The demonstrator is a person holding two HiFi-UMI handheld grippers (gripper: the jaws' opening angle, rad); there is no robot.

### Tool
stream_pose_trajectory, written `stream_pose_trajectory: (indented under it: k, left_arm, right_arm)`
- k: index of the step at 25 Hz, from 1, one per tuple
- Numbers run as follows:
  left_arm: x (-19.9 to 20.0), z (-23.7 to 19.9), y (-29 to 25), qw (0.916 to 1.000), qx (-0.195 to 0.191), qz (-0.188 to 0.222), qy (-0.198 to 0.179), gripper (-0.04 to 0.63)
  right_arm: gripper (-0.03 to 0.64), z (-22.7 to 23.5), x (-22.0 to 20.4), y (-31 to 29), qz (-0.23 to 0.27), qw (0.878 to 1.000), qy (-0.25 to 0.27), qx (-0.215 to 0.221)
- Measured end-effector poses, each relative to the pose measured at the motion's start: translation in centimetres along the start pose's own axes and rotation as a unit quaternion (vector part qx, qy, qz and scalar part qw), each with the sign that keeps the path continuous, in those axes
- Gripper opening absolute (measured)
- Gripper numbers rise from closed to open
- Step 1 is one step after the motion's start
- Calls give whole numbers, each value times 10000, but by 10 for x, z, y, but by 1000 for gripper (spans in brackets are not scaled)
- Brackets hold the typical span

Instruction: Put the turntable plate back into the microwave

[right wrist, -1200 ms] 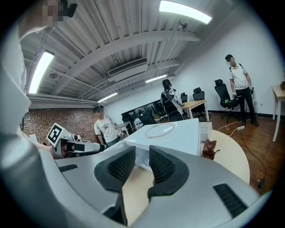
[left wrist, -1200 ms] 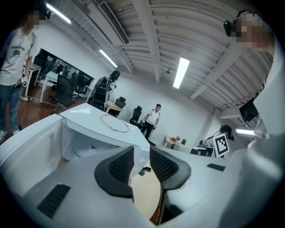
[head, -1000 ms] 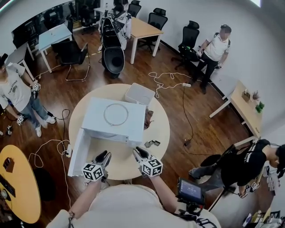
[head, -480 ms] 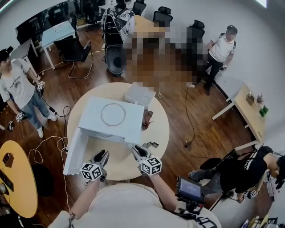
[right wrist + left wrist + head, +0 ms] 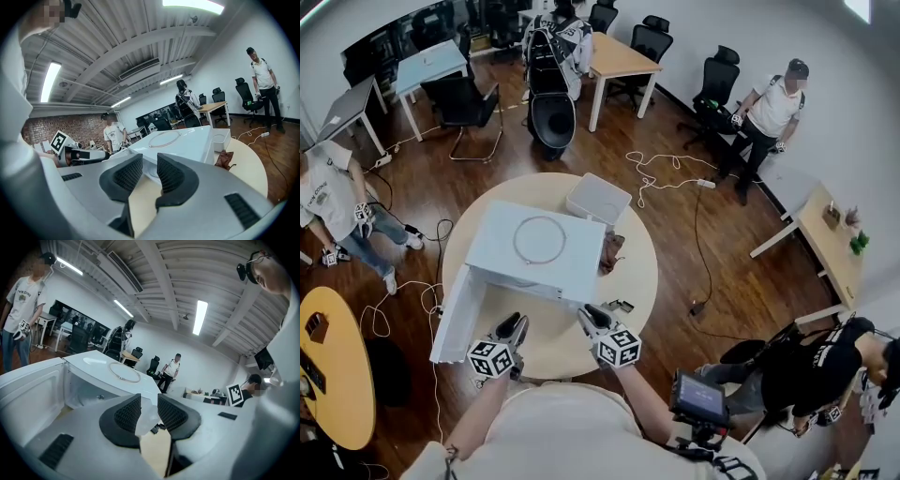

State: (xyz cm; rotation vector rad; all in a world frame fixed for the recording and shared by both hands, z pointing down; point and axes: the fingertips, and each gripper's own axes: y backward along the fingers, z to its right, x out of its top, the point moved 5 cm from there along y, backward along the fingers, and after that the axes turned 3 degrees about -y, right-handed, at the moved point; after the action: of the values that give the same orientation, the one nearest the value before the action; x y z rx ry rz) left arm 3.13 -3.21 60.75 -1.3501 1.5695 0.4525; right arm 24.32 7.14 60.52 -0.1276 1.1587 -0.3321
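The white microwave stands on the round table with its door swung open to the left. A thin roller ring lies on its roof. The clear glass turntable plate shows as a translucent edge pinched between the pads of my left gripper, just in front of the open cavity. My right gripper has its jaws close together on a pale curved rim, faint against the table. In the head view the left gripper and right gripper sit side by side before the microwave.
A white box stands behind the microwave, a brown crumpled thing lies beside it, and a small dark part lies near my right gripper. Cables trail over the floor. People stand around, and a yellow table is at the left.
Both grippers have stayed almost where they were in front of the microwave. The person at the left edge has shifted further left.
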Motion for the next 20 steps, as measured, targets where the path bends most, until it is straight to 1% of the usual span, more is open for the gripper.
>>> stream_pose_trajectory:
  k: [7,20]
  left_arm:
    - [1,2,-2,10000,31,25,-25,97]
    - [-4,2,-1,9997,233,-53,-29,97]
  right_arm:
    - [81,4,0,3,4,10000,-23,17]
    - [81,14,-8,0,22,9998,-160,134]
